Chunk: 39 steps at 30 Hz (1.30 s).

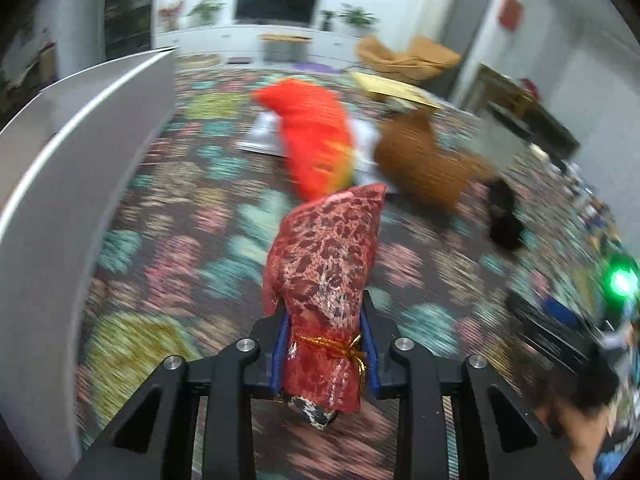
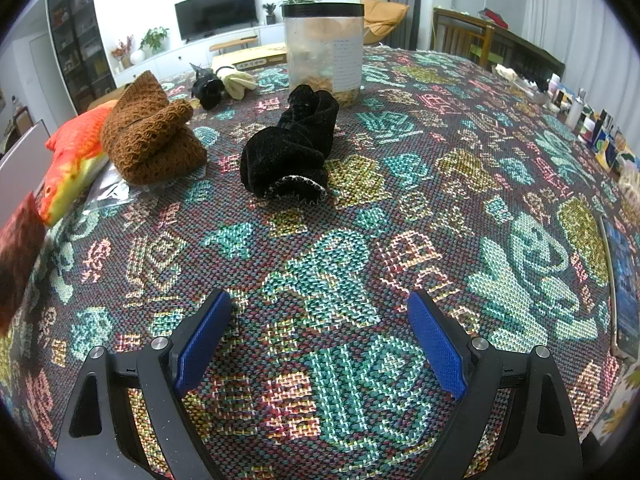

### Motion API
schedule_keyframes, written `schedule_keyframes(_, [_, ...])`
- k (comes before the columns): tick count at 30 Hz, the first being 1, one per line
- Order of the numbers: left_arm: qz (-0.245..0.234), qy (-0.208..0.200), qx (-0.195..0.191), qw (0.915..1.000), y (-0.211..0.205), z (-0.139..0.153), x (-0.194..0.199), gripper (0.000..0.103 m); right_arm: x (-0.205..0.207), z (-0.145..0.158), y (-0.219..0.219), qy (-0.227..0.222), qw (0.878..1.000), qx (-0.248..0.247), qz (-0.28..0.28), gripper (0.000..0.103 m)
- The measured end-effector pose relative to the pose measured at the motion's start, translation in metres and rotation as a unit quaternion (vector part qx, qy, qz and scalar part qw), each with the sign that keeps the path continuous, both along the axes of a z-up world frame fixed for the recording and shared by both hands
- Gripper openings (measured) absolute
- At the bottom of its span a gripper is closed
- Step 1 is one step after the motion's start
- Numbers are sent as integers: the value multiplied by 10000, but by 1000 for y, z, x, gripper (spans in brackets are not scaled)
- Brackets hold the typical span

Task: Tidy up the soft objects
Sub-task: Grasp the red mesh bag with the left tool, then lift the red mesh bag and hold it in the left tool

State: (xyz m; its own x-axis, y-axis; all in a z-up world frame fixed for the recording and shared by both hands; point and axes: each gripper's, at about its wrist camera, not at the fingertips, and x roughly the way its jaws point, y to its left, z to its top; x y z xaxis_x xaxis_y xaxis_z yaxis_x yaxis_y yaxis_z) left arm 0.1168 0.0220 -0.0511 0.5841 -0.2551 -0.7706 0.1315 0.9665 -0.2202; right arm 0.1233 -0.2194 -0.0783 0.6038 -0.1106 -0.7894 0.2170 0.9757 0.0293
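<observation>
My left gripper point(image 1: 325, 344) is shut on a red leopard-print fabric pouch point(image 1: 326, 272) tied with a gold cord, held above the patterned tablecloth; the view is motion-blurred. Its edge shows at the far left of the right wrist view point(image 2: 18, 248). Ahead lie an orange plush fish point(image 1: 316, 140) point(image 2: 72, 160), a brown knitted item point(image 1: 420, 160) point(image 2: 152, 140) and a black velvet cloth point(image 1: 504, 216) point(image 2: 288, 152). My right gripper point(image 2: 320, 336) is open and empty, low over the tablecloth, well short of the black cloth.
A white box wall point(image 1: 68, 168) stands at the left. A clear plastic jar point(image 2: 324, 52) with a black lid stands behind the black cloth. A small black item point(image 2: 208, 88) and a cream glove point(image 2: 238, 78) lie farther back. Bottles and boxes point(image 2: 592, 124) line the right edge.
</observation>
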Motion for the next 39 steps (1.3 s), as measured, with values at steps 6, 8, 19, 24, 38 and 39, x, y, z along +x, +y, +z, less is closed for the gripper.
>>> schedule_keyframes(6, [-452,-6,757,9961,-39,-17,7,98,0,0,0,-12,10000,18,-4,91])
schedule_keyframes(8, [-653,102,774,9948,-43,-23,14,98,0,0,0,-1,10000,-4,-5,91])
schedule_keyframes(19, [-659,74,1068,9921,-59,-42,33,103,0,0,-1,-8,10000,7,-4,91])
schedule_keyframes(24, [-588,-73,1087,9923,-59,-45,30,103,0,0,-1,-8,10000,8,-4,91])
schedule_keyframes(38, [-584,-81,1087,9923,-59,-45,30,103,0,0,0,-9,10000,8,-3,91])
schedule_keyframes(39, [-584,-81,1087,9923,-59,-45,30,103,0,0,0,-9,10000,7,-3,91])
